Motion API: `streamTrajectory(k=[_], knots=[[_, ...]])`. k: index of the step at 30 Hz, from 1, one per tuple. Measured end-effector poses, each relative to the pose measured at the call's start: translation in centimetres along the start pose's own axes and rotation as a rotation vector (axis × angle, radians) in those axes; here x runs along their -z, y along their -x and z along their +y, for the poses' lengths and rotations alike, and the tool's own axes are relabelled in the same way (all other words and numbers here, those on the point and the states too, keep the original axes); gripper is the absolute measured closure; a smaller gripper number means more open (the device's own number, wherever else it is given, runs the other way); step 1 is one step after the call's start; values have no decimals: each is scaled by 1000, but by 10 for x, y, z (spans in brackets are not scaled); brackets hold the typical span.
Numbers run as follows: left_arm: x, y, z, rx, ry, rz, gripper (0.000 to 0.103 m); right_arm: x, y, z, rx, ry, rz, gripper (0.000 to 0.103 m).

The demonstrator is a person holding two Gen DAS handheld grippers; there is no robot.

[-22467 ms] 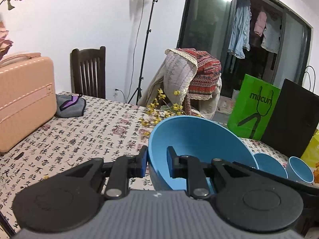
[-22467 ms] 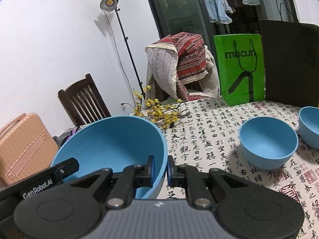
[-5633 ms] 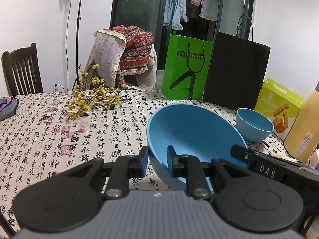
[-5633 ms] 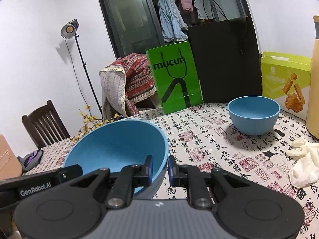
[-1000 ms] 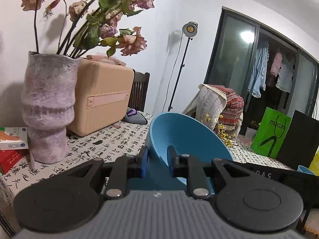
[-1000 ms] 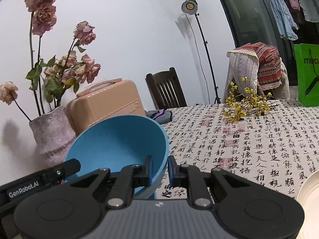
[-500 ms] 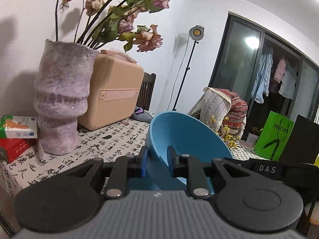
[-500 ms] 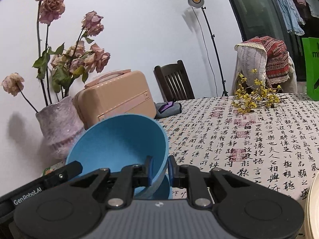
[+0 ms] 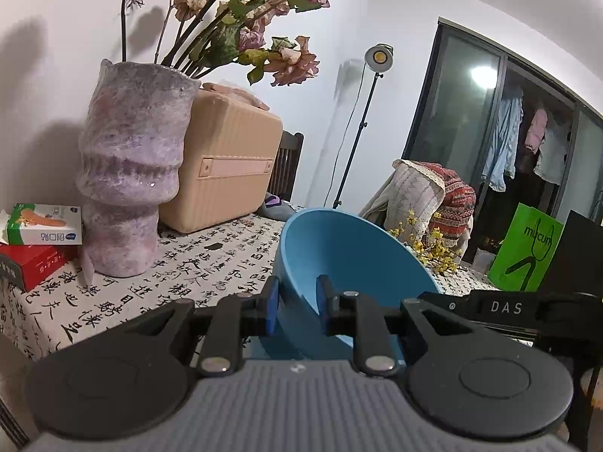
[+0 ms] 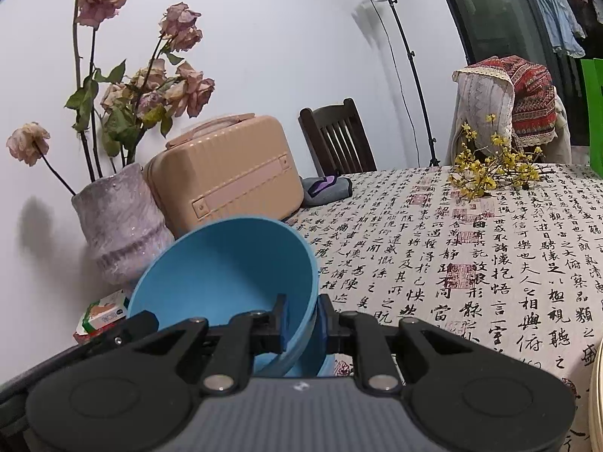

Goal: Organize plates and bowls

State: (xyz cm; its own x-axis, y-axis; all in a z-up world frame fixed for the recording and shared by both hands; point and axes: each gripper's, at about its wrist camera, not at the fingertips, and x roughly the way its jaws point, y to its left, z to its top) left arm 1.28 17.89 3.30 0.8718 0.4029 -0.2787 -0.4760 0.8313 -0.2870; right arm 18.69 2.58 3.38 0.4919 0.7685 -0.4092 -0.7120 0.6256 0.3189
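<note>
The large blue bowl (image 9: 350,260) hangs tilted over the table's near-left corner, beside the vase (image 9: 132,188). The left gripper (image 9: 297,307) and right gripper (image 10: 303,322) each clench its rim. Only the right view shows a second blue rim (image 10: 301,358) under it; only the left shows the green bag (image 9: 524,248).

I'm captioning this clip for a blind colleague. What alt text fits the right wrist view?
The right gripper pinches the rim of a large blue bowl, tilted over a tablecloth printed with calligraphy. Behind stand a mauve vase of wilted roses, a peach case and a dark wooden chair.
</note>
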Motion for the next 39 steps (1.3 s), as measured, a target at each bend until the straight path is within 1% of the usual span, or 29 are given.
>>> streamTrajectory(k=[7,15,25,39], knots=[[4,-1,3,-2,17,13,82,3,-2,0,-2,10,17,88],[11,-6,0,-27,6,51,82,4,-7,-2,5,17,26,88],[15,-10,1,-33,15,82,82,6,-11,-5,-2,20,41,88],[15,-15,5,-44,21,95,82,8,-17,-8,-6,25,50,88]])
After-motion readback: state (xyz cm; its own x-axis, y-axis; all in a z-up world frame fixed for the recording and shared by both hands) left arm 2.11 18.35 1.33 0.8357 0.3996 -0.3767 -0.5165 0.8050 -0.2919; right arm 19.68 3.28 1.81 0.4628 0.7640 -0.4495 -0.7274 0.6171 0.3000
